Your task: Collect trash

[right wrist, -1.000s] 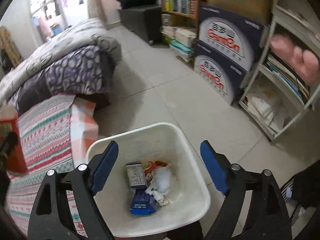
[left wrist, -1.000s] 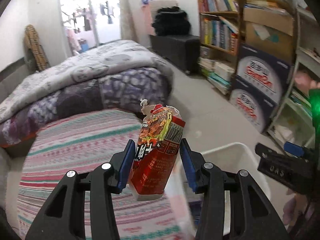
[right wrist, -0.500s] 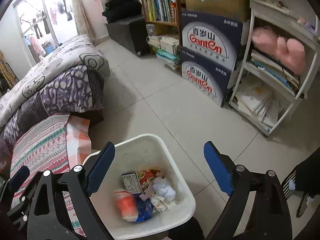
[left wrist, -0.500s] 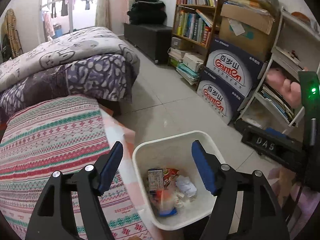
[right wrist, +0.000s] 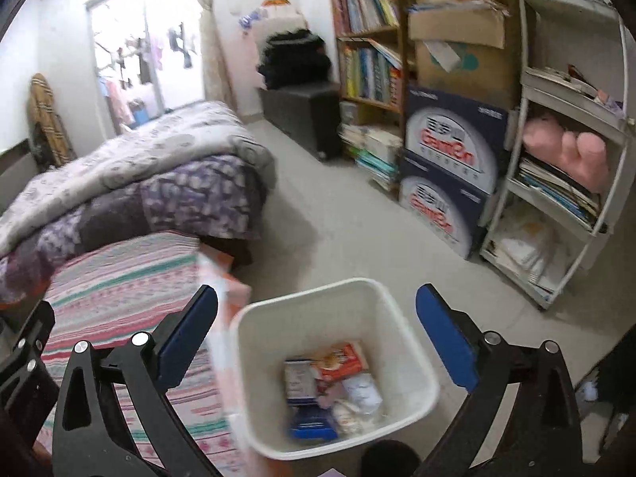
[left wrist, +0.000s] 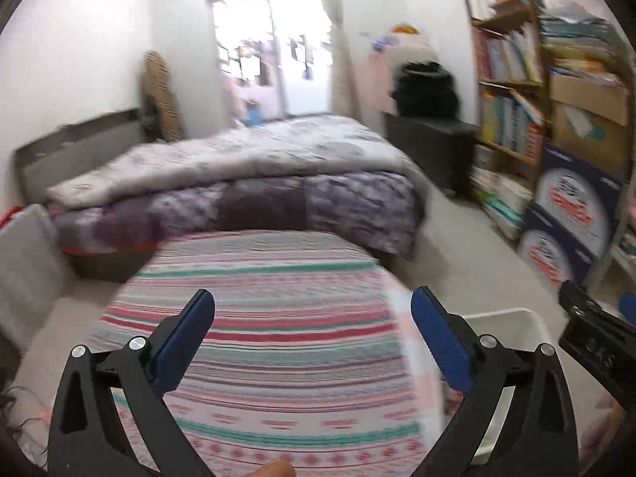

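The white trash bin [right wrist: 413, 361] stands on the floor beside the striped cloth [left wrist: 278, 342]. It holds a red snack carton [right wrist: 344, 359], a blue packet [right wrist: 314, 427] and white wrappers. My right gripper [right wrist: 317, 294] hovers over the bin, its jaws opening wide with nothing between them. My left gripper [left wrist: 312, 298] hangs above the striped cloth, jaws also opening and empty. In the left wrist view only a corner of the bin [left wrist: 512, 318] shows at the right, and no trash shows on the cloth. That view is blurred.
A bed with a grey and purple quilt [left wrist: 254, 183] lies behind the striped cloth. Bookshelves [right wrist: 369, 59], stacked blue-and-white boxes [right wrist: 449, 159] and a white rack [right wrist: 564, 167] line the right wall. Bare tile floor [right wrist: 349, 222] runs between bed and shelves.
The left gripper let the red carton go into the bin, then swung left over the striped cloth. Both pairs of jaws widened. The right gripper tilted up a little above the bin.
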`<state>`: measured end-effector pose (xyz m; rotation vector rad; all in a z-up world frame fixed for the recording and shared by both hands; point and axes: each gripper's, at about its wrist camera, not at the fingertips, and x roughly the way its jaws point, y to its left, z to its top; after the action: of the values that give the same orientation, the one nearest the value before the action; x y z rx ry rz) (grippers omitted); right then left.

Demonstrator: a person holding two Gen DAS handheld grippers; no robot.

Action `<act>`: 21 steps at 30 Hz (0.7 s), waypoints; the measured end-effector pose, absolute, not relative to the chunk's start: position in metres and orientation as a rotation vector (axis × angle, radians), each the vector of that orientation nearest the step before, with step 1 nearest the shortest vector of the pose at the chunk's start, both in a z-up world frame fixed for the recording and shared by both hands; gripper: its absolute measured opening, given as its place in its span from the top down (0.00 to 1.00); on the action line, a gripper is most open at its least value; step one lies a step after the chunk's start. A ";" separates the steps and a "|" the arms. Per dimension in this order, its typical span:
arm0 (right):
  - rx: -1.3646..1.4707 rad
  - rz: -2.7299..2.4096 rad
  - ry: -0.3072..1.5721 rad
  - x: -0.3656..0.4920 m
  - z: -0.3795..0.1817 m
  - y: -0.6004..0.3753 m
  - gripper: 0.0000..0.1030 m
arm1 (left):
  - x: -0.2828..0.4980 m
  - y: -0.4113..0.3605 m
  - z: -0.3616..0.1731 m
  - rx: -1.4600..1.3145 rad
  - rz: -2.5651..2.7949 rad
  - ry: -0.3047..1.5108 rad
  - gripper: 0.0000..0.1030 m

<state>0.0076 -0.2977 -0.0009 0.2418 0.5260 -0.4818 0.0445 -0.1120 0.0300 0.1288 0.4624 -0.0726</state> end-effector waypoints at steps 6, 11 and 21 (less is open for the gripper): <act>0.249 -0.388 0.494 0.013 -0.008 -0.266 0.07 | 0.041 -0.074 0.029 0.126 0.001 0.434 0.07; 0.234 -0.339 0.495 0.021 -0.011 -0.248 0.07 | 0.046 -0.056 0.030 0.091 -0.004 0.471 0.07; 0.250 -0.330 0.486 0.022 -0.011 -0.244 0.07 | 0.051 -0.049 0.029 0.055 0.003 0.495 0.07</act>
<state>0.0224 -0.2444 -0.0109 0.2502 0.4857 -0.3298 0.0505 -0.0486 0.0288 0.0547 0.4946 0.0029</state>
